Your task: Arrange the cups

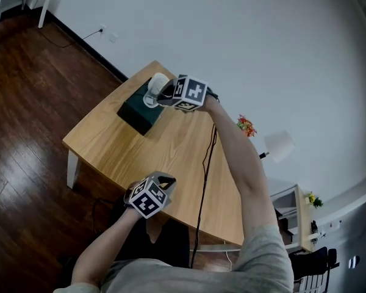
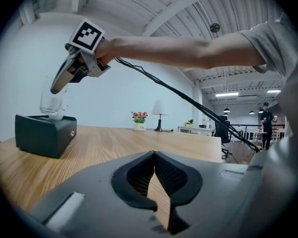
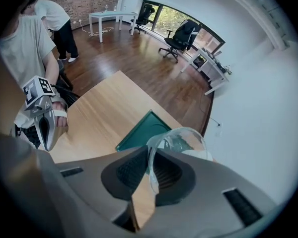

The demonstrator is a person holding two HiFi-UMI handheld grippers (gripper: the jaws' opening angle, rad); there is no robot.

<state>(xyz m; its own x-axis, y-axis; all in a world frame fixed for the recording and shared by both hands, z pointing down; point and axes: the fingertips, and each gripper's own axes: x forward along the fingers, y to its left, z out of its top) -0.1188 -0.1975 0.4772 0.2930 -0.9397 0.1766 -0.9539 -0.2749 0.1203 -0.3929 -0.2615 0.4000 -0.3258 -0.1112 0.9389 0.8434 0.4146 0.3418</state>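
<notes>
A clear glass cup hangs just over a dark green box at the table's far left corner. My right gripper is shut on the cup's wall. In the right gripper view the cup's rim sits pinched between the jaws, with the box below. From the left gripper view, the cup appears right above the box, under the right gripper. My left gripper rests near the table's front edge, its jaws shut with nothing between them.
A black cable runs across the wooden table from the right gripper to the front edge. A flower pot and a small lamp stand at the table's far right. A person and office chairs are on the floor beyond.
</notes>
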